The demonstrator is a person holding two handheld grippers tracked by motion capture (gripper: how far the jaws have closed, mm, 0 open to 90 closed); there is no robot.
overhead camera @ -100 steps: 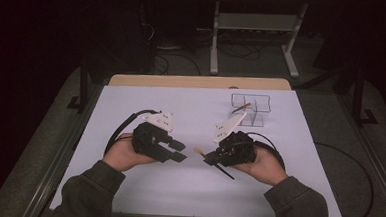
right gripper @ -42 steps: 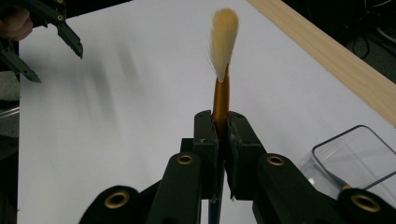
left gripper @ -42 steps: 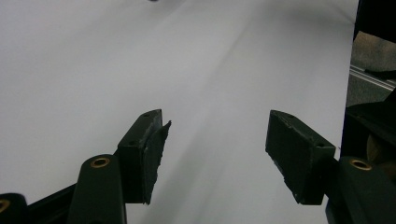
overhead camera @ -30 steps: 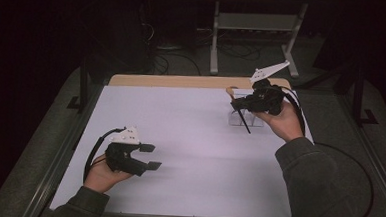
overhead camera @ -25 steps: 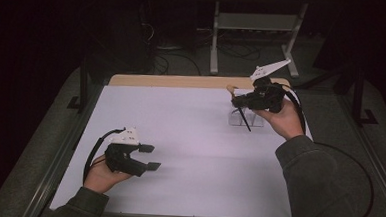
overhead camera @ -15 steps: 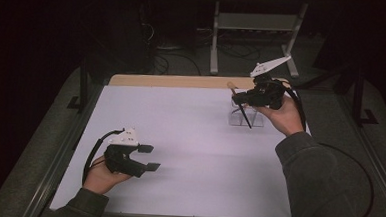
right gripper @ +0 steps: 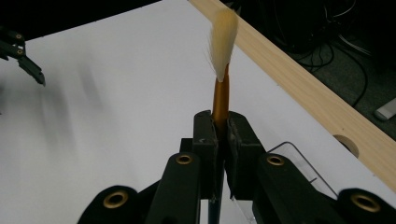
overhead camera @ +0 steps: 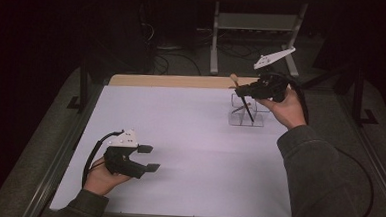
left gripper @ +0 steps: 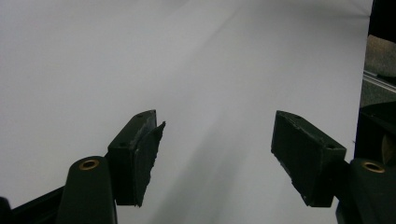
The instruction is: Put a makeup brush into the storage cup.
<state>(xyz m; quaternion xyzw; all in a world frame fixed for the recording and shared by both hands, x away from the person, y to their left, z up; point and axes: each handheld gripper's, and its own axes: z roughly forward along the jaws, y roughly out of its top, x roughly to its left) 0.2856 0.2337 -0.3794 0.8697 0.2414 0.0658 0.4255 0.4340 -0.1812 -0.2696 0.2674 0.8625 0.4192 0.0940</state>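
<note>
Hand-held grippers: I count two, both black with two jaws, one in each of my hands.
Left hand-held gripper (overhead camera: 146, 157): low over the near-left of the counter; its jaws stand wide apart with bare white surface between the flat, rough-edged pads (left gripper: 148, 149), holding nothing.
Right hand-held gripper (overhead camera: 240, 91): raised over the far-right area; jaws clamped together on the brush.
Brush: one slim paintbrush with a dark handle, golden-orange metal ferrule and pale cream bristle tuft (right gripper: 222, 42); bristles point up and away, and the dark handle (overhead camera: 247, 111) slants down into the clear box.
Clear box: one clear plastic box with compartments (overhead camera: 258, 121), resting far right on the counter, below my right hand.
Counter: one white, smooth, matte rectangular counter (overhead camera: 189, 138) with a light wooden strip (overhead camera: 167, 81) along its far edge.
</note>
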